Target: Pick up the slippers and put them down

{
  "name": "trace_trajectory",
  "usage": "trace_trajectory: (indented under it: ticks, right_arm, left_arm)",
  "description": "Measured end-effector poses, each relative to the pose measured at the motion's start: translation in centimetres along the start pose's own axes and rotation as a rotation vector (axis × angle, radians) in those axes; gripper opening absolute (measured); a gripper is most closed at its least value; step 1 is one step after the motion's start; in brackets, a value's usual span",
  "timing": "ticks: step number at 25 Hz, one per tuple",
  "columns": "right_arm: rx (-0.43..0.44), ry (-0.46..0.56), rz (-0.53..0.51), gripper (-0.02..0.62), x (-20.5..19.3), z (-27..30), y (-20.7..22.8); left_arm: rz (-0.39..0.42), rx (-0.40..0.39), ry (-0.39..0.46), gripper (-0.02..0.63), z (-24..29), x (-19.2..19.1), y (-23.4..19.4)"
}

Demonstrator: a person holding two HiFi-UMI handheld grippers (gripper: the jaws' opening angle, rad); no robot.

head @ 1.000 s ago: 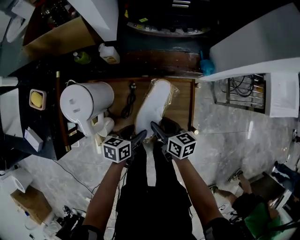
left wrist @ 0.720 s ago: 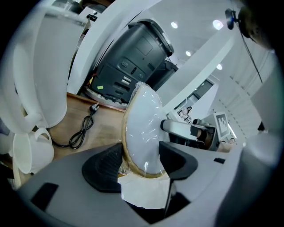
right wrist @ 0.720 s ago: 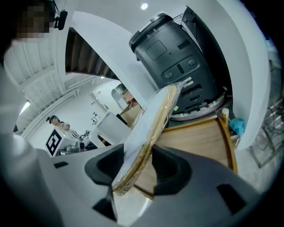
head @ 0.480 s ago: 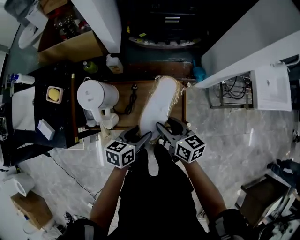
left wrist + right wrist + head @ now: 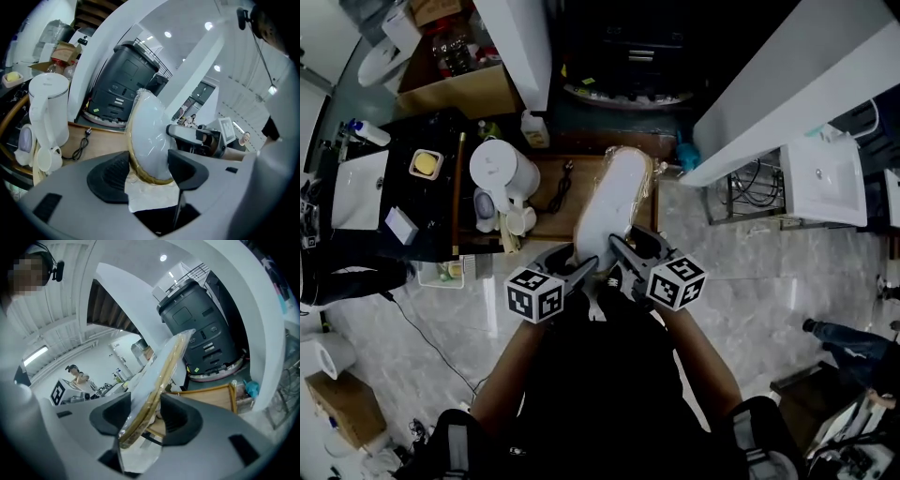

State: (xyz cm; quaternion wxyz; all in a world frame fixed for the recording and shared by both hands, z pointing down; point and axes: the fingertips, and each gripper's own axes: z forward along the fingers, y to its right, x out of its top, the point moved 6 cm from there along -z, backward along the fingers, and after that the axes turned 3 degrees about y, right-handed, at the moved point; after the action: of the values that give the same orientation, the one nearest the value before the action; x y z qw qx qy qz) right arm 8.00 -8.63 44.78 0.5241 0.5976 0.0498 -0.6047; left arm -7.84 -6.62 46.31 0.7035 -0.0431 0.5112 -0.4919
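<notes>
Pair of white slippers with a straw-coloured sole rim, sealed in clear plastic wrap (image 5: pixel 614 200) (image 5: pixel 147 136) (image 5: pixel 159 380): held in the air by the near end and lying over the brown wooden bench (image 5: pixel 586 167) in the head view. Long axis runs away from the person, far end leaning slightly right. The broad white face shows to the head view and the left gripper view; the right gripper view has it almost edge-on, rising to the upper right. Left hand-held gripper (image 5: pixel 584 266) (image 5: pixel 147 168): jaws fairly wide, pads pressed on the pack's near end. Right hand-held gripper (image 5: pixel 623 251) (image 5: pixel 145 417): jaws likewise closed on that end from the other side. Both marker cubes carry black-and-white square patterns. Left of the pack on the bench: coiled black power cord with plug (image 5: pixel 558 189) (image 5: pixel 82 145), then a white electric kettle (image 5: pixel 504 172) (image 5: pixel 47 112) with white cups (image 5: pixel 520 220) (image 5: pixel 44 159) at its foot. Beyond the far end: dark grey machine (image 5: pixel 119 86) (image 5: pixel 201 329); the small yellow sticker (image 5: pixel 96 111) at its base has print too small to read. Right of the bench: teal cloth (image 5: pixel 686 155) (image 5: pixel 251 389) and a slanted white beam (image 5: pixel 787 84). Pale marble floor (image 5: pixel 750 281) below.
</notes>
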Motion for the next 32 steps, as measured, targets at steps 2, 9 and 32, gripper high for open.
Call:
trace_trajectory:
  ticks: [2,9,32]
  right_arm:
    - [0.004,0.009,-0.018,0.199,0.4,-0.6,-0.6]
    - [0.015,0.035,-0.046,0.199,1.2,-2.0,-1.7]
    - [0.037,0.026,-0.054,0.198,2.6,-1.3,-0.5]
  left_arm:
    - [0.006,-0.001,0.013,0.264,-0.4,0.1,0.8]
    - [0.031,-0.005,0.035,0.262,-1.2,0.4,2.3]
    - [0.013,0.009,0.044,0.253,-0.2,1.6,2.1]
